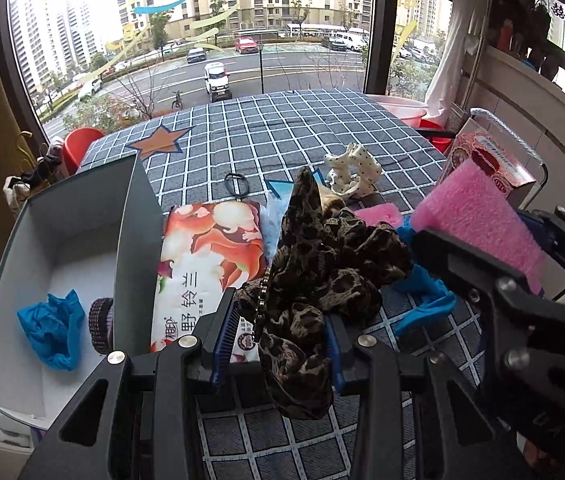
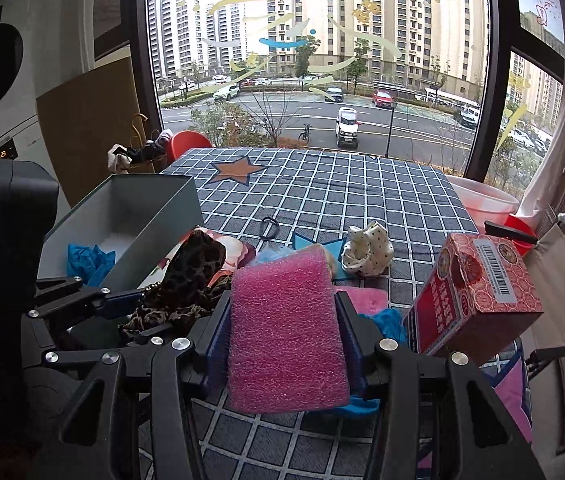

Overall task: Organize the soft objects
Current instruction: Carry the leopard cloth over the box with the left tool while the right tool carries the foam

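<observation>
**Both claws loaded, box not yet reached**

Checked blue worktop (image 2: 322,200) by a big street-facing window. Grey open box (image 1: 138,216) stands at the worktop's left edge, already holding a blue crumpled glove (image 1: 52,330) and a dark round item. Left claw (image 1: 278,344) is clamped on a leopard-print cloth (image 1: 322,272), which bunches above the pads and dangles below them, over the worktop just beside the box wall. Right claw (image 2: 284,332) is clamped on a pink foam pad (image 2: 286,332), lifted off the worktop. Still loose: a second pink foam piece (image 2: 366,298), a polka-dot cloth (image 2: 366,254), a black hair tie (image 2: 269,227), a printed packet (image 1: 210,256). Red carton (image 2: 478,292) at the right edge.

Risks, as judged: the cloth's hanging tail may snag the box rim or drag the packet; the foam may slip, being squashy; the claws sit near each other and could collide when heading for the box.
</observation>
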{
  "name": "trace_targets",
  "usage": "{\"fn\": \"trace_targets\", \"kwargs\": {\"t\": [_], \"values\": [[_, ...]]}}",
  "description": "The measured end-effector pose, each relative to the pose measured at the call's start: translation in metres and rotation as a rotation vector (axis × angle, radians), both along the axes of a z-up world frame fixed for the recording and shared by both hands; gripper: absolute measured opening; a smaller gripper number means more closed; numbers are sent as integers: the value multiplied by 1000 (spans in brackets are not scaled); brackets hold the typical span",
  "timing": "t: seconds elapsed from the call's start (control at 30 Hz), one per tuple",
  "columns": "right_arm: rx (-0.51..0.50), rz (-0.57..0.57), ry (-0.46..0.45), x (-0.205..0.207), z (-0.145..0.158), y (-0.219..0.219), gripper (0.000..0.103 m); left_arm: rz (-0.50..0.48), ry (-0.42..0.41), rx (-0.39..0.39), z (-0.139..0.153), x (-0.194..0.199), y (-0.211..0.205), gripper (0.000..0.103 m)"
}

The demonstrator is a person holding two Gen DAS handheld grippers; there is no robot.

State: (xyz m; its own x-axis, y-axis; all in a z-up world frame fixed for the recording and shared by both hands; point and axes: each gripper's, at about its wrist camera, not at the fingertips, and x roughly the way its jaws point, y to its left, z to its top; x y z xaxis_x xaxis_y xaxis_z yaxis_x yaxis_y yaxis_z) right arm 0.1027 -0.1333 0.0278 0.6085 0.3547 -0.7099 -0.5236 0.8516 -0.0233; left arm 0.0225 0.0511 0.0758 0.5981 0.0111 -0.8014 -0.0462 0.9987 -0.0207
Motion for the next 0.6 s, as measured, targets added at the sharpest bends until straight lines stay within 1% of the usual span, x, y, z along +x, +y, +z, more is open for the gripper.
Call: {"fn": "trace_targets", "kwargs": {"t": [0.13, 0.2, 0.27, 0.43, 0.6], "values": [[6, -26, -6, 5, 4, -2, 50, 41, -32, 8, 11, 3, 19, 41], [3, -29, -13, 9, 6, 3, 50, 73, -47, 25, 15, 1, 31, 41], [-1, -20, -11, 11, 7, 10, 50, 101, -54, 23, 17, -1, 46, 41], [-3, 45, 1, 13, 6, 40, 50, 203, -58, 15, 19, -11, 93, 41], [-2, 138, 8, 7, 4, 81, 50, 295, -31, -1, 11, -24, 132, 41]]}}
